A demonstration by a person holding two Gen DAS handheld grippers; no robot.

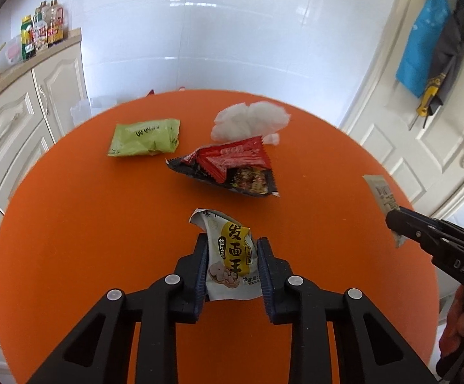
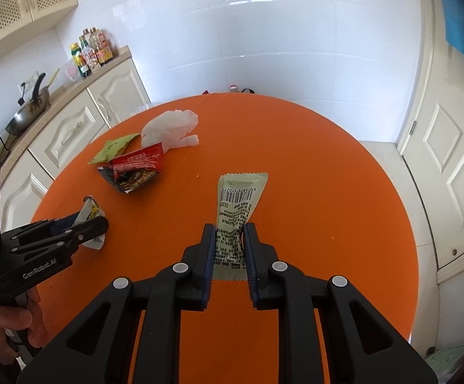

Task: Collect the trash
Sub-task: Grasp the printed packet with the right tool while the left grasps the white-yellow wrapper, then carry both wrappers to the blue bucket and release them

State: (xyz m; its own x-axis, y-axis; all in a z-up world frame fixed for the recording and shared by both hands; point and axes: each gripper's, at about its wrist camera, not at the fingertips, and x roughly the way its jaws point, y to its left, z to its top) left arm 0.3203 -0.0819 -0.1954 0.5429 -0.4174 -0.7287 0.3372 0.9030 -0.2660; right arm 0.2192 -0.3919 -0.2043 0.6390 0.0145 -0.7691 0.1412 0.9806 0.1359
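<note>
My left gripper [image 1: 232,240] is shut on a white and yellow snack wrapper [image 1: 232,256], whose crumpled top sticks out past the fingertips over the round orange table [image 1: 103,240]. The right wrist view shows that gripper [image 2: 94,224] from the side, clamping the same wrapper [image 2: 91,208]. My right gripper [image 2: 230,228] is shut on the lower half of a pale green sachet [image 2: 240,198] with a barcode. In the left view it [image 1: 392,220] holds the sachet [image 1: 380,192] at the table's right edge. A green packet [image 1: 145,137], a red and black wrapper [image 1: 228,166] and a crumpled white plastic bag [image 1: 251,118] lie on the table's far half.
Cream cabinets [image 2: 71,128] stand left of the table, with sauce bottles [image 2: 91,51] and a pan [image 2: 30,108] on their counter. A white door [image 2: 449,147] is on the right, a blue bag [image 1: 424,48] hanging on it. A hand [image 2: 7,320] holds the left gripper's handle.
</note>
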